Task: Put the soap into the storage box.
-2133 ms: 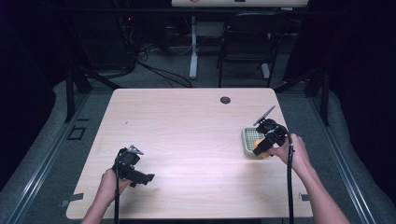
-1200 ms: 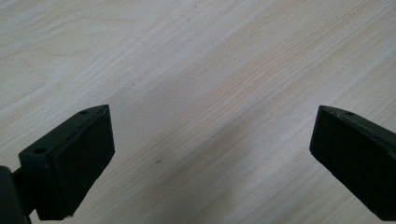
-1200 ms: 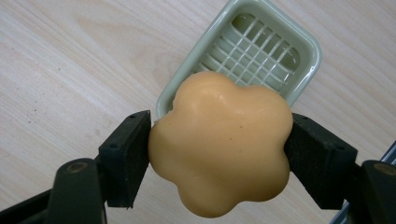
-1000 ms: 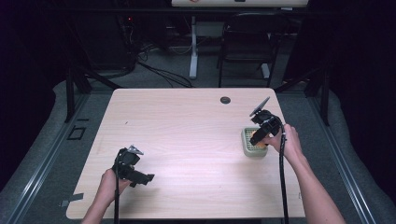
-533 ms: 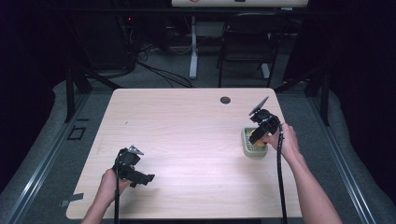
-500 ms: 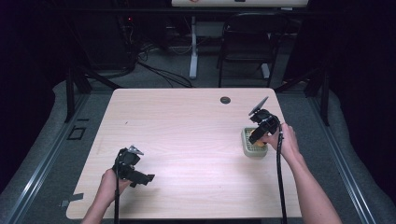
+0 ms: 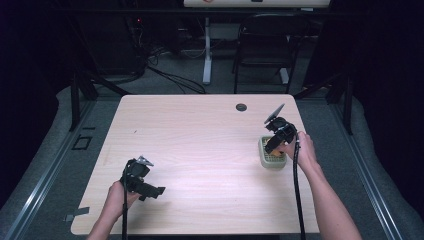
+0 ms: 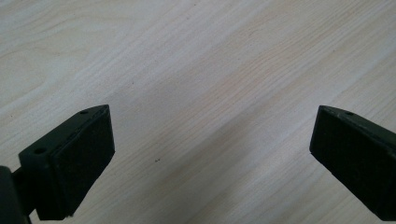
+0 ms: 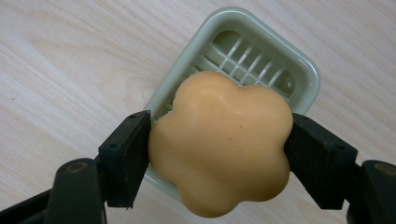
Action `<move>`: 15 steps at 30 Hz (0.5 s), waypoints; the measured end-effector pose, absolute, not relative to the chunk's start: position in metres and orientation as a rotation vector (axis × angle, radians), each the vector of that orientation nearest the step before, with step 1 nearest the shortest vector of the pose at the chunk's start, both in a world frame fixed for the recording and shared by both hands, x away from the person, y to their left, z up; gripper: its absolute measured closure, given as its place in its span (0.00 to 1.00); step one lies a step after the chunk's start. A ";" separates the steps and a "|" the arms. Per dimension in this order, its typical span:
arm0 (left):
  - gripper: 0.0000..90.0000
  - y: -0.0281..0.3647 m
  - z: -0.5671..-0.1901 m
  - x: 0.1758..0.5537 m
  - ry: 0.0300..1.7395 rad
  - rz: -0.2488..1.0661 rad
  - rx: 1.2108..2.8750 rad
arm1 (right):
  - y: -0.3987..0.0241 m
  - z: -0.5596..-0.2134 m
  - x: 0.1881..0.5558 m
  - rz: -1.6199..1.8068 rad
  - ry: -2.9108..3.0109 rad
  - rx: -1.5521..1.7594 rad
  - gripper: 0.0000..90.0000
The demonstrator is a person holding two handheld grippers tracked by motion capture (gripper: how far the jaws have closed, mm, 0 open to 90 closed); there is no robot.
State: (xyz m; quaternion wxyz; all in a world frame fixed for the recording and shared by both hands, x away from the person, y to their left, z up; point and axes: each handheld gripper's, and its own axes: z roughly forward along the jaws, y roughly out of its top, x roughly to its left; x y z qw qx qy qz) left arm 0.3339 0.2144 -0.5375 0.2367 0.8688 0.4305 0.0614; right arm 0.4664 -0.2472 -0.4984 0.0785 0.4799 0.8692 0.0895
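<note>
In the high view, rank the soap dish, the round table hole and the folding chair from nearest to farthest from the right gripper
1. Soap dish: directly under the right gripper, table's right side.
2. Table hole: near the far edge, to its left.
3. Folding chair: beyond the table, on the floor.

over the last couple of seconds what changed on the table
The right gripper, shut on the orange flower-shaped soap, moved from the near right corner of the green soap dish up and toward its far side, and now holds the soap above the dish. The dish kept its place. The left gripper stayed open over the bare wooden table.
</note>
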 end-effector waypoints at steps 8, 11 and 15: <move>0.00 0.215 -0.538 0.334 1.182 0.170 2.384 | -0.246 -0.503 0.470 0.265 2.605 1.441 0.30; 0.00 0.214 -0.538 0.334 1.181 0.169 2.381 | -0.246 -0.503 0.471 0.245 2.620 1.429 0.30; 0.00 0.214 -0.537 0.334 1.178 0.168 2.383 | -0.245 -0.507 0.473 0.237 2.610 1.431 0.30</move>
